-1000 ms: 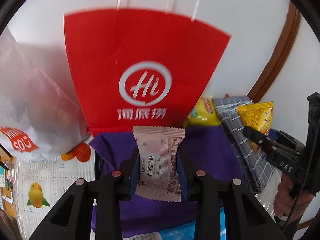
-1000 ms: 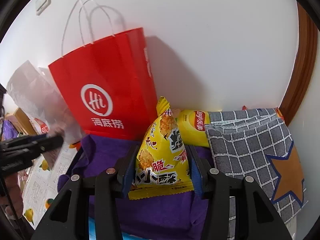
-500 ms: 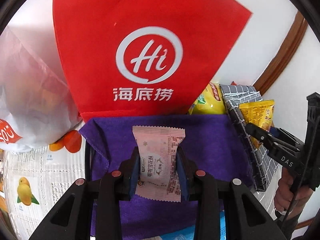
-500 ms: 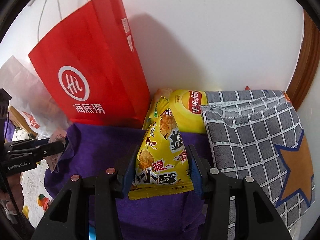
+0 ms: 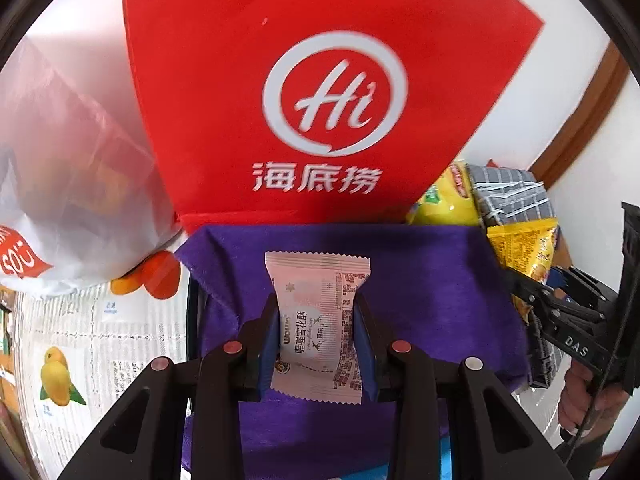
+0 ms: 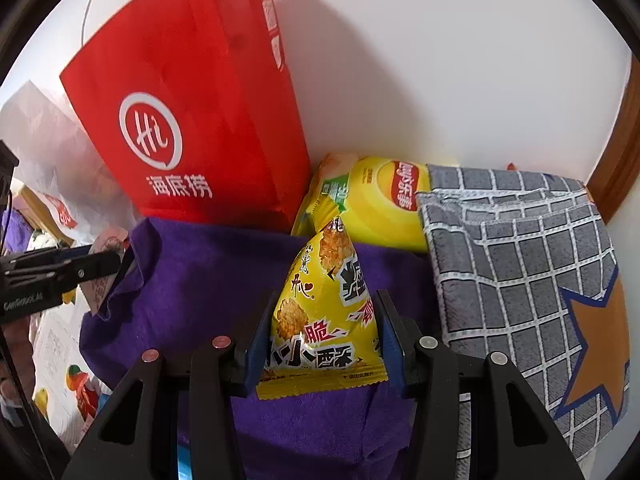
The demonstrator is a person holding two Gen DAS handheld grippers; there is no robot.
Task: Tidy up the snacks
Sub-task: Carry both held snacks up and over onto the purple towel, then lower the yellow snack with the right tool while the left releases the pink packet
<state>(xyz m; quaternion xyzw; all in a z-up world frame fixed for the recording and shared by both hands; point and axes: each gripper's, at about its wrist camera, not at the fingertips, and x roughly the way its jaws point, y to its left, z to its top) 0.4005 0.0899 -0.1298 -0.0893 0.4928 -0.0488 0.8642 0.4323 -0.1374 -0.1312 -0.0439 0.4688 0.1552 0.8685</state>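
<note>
While the left gripper (image 5: 316,330) pinched a pale pink snack packet (image 5: 318,322) between its blue pads, the packet stood upright over a purple cloth (image 5: 432,280) that filled the space ahead of the fingers. Far to the gripper's left sagged a translucent white plastic bag (image 5: 72,184), its contents only a blur, and below it lay a fruit-printed sheet (image 5: 80,344), cut off by the lens edge. Straight ahead, beyond the cloth, rose a red paper bag (image 5: 312,80) with a white "Hi" logo; its top ran out of frame. To the gripper's right, a yellow chip bag (image 5: 448,200) was partly hidden behind the red bag and a grey checked cloth (image 5: 512,196).

From the right wrist view, the right gripper (image 6: 322,336) clamped a yellow triangular snack bag (image 6: 320,320), its pads pressed against both sides, also above the purple cloth. At that gripper's far left the other gripper showed only in part, with the pink packet barely legible. Ahead and left stood the red bag; directly ahead lay the chip bag, its right end tucked under the checked cloth, which bore an orange star to the gripper's right. Something blue, possibly a container rim, peeked out beneath the purple cloth.
</note>
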